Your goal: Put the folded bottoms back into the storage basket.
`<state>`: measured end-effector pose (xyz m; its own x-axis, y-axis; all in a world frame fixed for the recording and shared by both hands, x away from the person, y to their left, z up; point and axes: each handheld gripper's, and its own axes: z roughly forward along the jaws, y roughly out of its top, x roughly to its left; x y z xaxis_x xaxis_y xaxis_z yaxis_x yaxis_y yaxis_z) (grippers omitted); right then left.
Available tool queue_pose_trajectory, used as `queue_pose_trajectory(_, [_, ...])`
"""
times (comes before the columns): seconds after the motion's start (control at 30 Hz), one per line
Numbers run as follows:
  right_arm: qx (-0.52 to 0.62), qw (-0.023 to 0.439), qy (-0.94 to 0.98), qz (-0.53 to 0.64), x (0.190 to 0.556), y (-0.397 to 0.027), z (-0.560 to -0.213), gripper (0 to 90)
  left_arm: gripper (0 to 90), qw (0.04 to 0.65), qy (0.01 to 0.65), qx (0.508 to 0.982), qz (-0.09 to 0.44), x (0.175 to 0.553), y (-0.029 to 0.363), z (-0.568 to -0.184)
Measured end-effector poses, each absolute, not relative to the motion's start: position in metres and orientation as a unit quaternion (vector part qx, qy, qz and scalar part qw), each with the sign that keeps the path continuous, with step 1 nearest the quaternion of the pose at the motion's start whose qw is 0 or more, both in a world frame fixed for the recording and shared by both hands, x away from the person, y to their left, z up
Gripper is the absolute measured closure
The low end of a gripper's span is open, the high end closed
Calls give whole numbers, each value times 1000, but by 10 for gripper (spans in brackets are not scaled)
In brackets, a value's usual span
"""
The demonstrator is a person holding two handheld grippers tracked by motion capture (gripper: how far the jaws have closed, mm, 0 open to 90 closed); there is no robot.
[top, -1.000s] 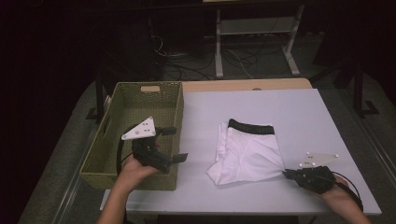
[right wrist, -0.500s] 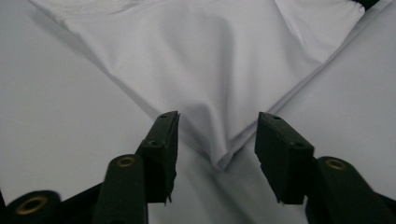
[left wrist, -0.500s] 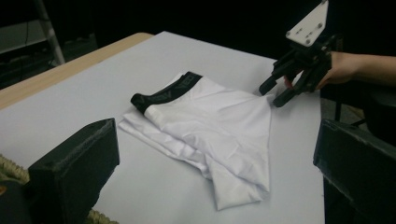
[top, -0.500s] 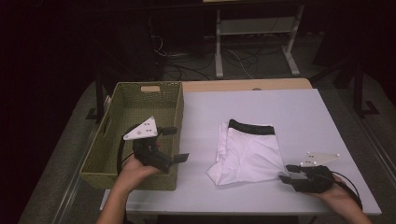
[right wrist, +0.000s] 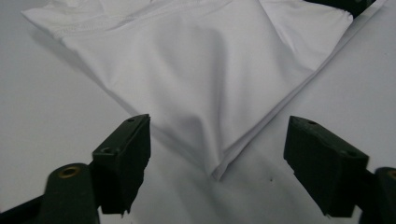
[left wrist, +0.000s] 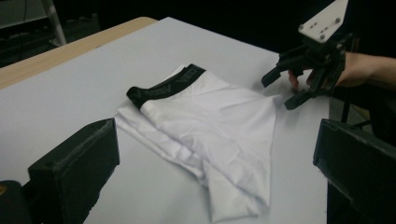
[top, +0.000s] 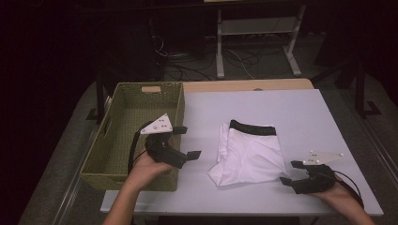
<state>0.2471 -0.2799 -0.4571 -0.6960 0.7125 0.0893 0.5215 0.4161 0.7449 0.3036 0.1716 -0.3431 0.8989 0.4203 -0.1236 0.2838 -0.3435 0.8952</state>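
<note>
**Folded white shorts lie free between two spread grippers**

The folded white boxer shorts (top: 248, 152) lie flat on the white table (top: 291, 108), a little right of its middle, with the black waistband (top: 252, 128) turned toward the far edge and a loose corner trailing toward the near edge.

The right gripper (top: 289, 172) sits low near the table's near right corner, aimed at the right-hand near corner of the shorts. Its jaws have just been opening and now stand wide apart; in the right gripper view the corner of the cloth (right wrist: 219, 170) lies on the table between and just ahead of them, and neither pad touches it.

The left gripper (top: 187, 142) hangs over the right wall of the woven basket (top: 122, 126), which stands just off the table's left edge. Its jaws are spread wide with nothing between them, pointing across the table at the shorts and well apart from them.

Bare tabletop surrounds the shorts on every side: a broad strip toward the far edge, a narrower one along the near edge, and open space to the left up to the basket wall.
</note>
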Motion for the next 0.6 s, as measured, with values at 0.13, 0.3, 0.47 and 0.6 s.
queue_pose_trajectory(0.13, [373,124,830,395,248,-280,-457,174,2,529,221,816,73,304,162,-343])
queue_pose_trajectory(0.3, [375,126,827,401,247,-280,-456,148,2,529,231,813,78,306,157,-343])
queue_pose_trajectory(0.47, [375,127,826,401,248,-280,-456,135,2,529,234,812,77,308,152,-343])
queue_pose_trajectory(0.6, [372,127,826,404,247,-279,-456,115,2,528,226,816,70,309,140,-342])
